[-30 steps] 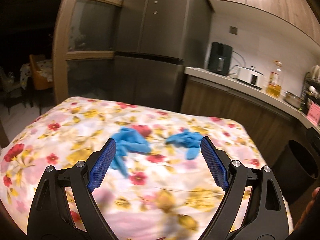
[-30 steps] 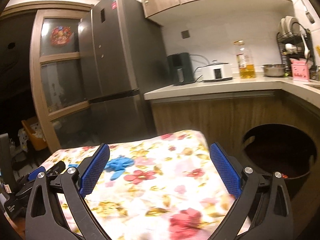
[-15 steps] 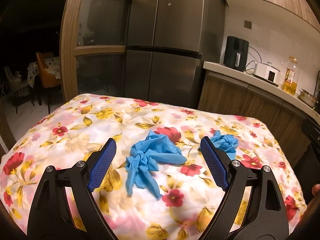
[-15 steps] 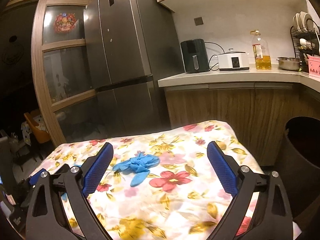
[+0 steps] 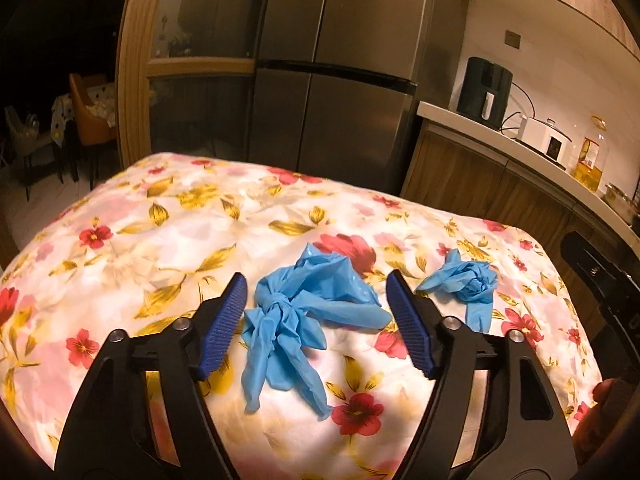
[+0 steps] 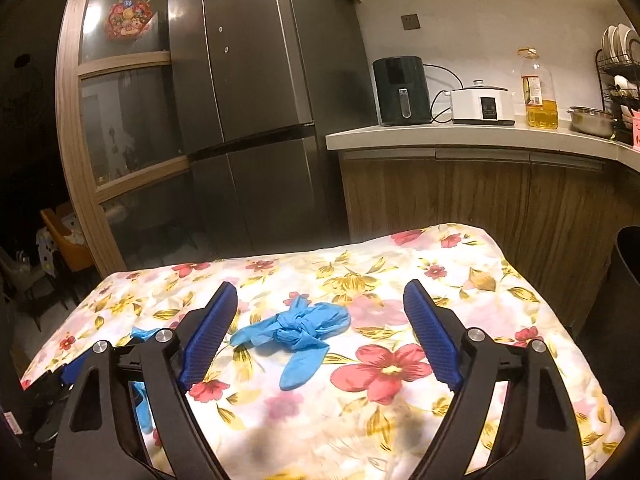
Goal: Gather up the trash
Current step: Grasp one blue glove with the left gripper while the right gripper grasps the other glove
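Two crumpled blue gloves lie on a table under a floral cloth (image 5: 168,240). The larger glove (image 5: 304,316) sprawls between the fingers of my left gripper (image 5: 316,282). Its jaws are closing, and the blue pads (image 5: 224,320) stand clear of the glove on both sides. A smaller knotted glove (image 5: 464,280) lies to its right. In the right wrist view this knotted glove (image 6: 298,332) sits between the fingers of my right gripper (image 6: 320,288). Those jaws are closing too, with wide gaps to the glove. Part of the larger glove (image 6: 142,334) shows behind the right gripper's left finger.
A dark round bin (image 6: 624,280) stands on the floor off the table's right end. Behind the table are a steel fridge (image 6: 260,100) and a counter (image 6: 480,136) with an air fryer, a cooker and an oil bottle. A hand (image 5: 604,396) shows at the lower right.
Both grippers have come forward and down over the table, so each now has a glove between its fingers. Both pairs of jaws have narrowed. The gloves have not moved.
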`<state>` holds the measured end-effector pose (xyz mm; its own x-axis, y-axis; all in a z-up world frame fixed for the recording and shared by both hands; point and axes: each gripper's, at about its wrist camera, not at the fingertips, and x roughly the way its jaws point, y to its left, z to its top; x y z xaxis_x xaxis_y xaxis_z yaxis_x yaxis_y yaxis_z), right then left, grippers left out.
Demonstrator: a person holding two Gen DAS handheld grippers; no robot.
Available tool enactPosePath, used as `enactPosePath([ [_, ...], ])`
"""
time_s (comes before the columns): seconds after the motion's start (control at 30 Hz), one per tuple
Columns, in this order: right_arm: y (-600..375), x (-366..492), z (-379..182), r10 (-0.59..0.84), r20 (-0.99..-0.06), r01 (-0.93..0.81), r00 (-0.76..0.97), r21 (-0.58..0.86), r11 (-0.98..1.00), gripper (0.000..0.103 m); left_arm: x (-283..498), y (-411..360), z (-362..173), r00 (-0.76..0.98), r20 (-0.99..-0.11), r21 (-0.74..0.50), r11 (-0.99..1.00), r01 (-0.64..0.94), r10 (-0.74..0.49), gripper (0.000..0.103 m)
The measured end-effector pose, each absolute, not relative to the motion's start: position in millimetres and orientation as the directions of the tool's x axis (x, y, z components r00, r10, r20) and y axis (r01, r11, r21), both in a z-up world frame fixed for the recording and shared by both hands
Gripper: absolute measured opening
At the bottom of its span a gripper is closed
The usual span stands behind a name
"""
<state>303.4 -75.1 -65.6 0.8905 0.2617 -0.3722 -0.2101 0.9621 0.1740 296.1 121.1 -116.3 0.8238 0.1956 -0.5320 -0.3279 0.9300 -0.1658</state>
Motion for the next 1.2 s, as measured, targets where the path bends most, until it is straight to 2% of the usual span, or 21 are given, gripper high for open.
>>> enactPosePath([
  [0.23,-55.4,321.7,-82.3,0.253,-0.404,-0.206,0.879,0.156,0.966,0.080,303.0,125.5,-127.3,0.811,-0.567,-0.198,0.931,-0.306,0.146,0.042],
  [0.4,-47.0,333.0,-95.3,0.256,-0.454,-0.207,0.854,0.154,0.966,0.079,307.9,129.6,-135.3,0.798,-0.593,-0.226,0.928,-0.297,0.111,0.016],
  [0.5,-43.2,339.9,-102.1,0.256,-0.487,-0.209,0.835,0.149,0.967,0.078,310.3,129.1,-138.1,0.793,-0.601,-0.234,0.929,-0.286,0.093,0.004],
  [0.57,-39.7,343.6,-106.9,0.253,-0.507,-0.210,0.824,0.142,0.967,0.075,311.0,127.5,-138.6,0.794,-0.602,-0.232,0.933,-0.276,0.086,0.000],
  [0.7,-33.6,353.6,-115.8,0.261,-0.557,-0.222,0.789,0.139,0.965,0.072,309.7,124.5,-137.2,0.805,-0.589,-0.233,0.938,-0.258,0.075,0.000],
  [0.83,-27.7,360.6,-123.4,0.266,-0.599,-0.236,0.755,0.130,0.963,0.060,308.8,125.1,-136.3,0.808,-0.584,-0.240,0.937,-0.255,0.071,0.000],
  [1.07,-27.2,368.3,-133.0,0.283,-0.642,-0.240,0.713,0.156,0.958,0.029,307.1,125.1,-135.6,0.811,-0.581,-0.245,0.937,-0.248,0.063,0.000],
  [1.2,-29.0,366.6,-130.4,0.297,-0.632,-0.244,0.716,0.173,0.954,0.017,306.1,124.9,-134.7,0.815,-0.577,-0.246,0.939,-0.241,0.058,0.000],
])
